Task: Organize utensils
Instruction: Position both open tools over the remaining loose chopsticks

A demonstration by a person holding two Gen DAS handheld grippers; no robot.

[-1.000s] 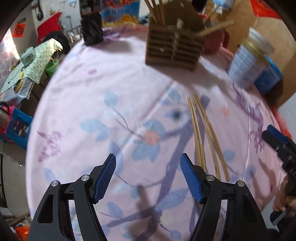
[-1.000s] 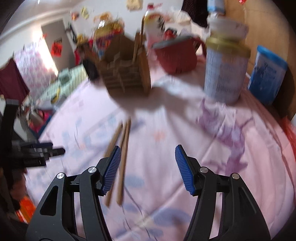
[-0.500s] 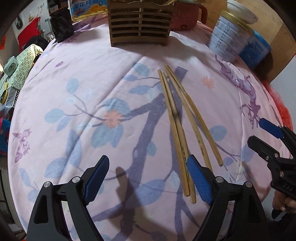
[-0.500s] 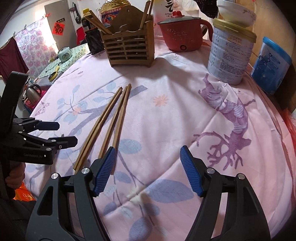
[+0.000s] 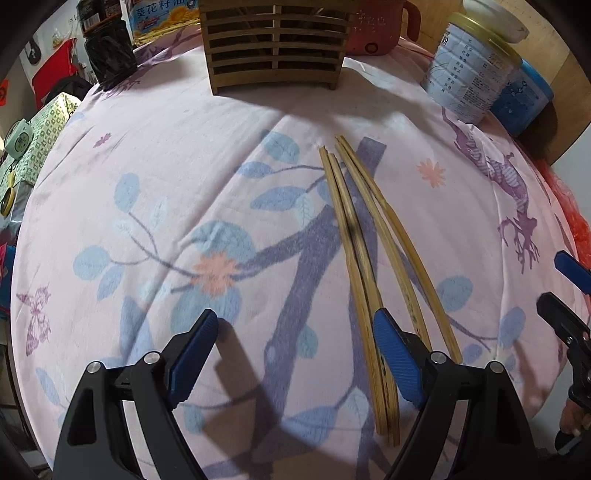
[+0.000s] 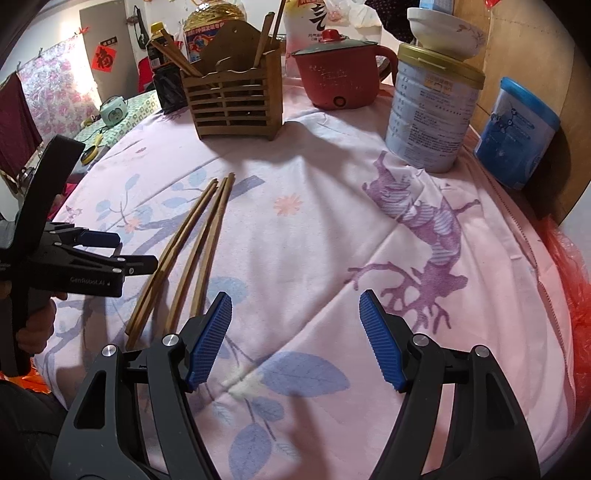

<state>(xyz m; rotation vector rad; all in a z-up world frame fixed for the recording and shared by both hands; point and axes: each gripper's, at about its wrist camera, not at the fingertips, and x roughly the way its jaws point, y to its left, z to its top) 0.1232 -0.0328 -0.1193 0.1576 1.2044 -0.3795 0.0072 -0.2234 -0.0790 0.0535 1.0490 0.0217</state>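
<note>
Several bamboo chopsticks (image 5: 365,240) lie side by side on the flowered pink tablecloth (image 5: 184,166), pointing toward a slatted wooden utensil holder (image 5: 273,48) at the back. My left gripper (image 5: 295,321) is open just above the cloth; its right finger (image 5: 395,347) covers the chopsticks' near ends, and nothing is between the pads. In the right wrist view the chopsticks (image 6: 199,243) lie left of my open, empty right gripper (image 6: 295,306). The holder (image 6: 236,99) has a few chopsticks standing in it. The left gripper (image 6: 135,251) hovers over the chopsticks' left side.
Behind the holder stand a red electric pot (image 6: 340,81) and a dark bottle (image 6: 168,85). At the back right are a tall tin (image 6: 432,110) with a white bowl (image 6: 443,33) on top and a blue canister (image 6: 517,136). The round table drops off at right.
The left gripper has moved right toward the chopsticks and lower, and its jaws have widened. The right gripper's jaws have widened too; its view went from blurred to steady.
</note>
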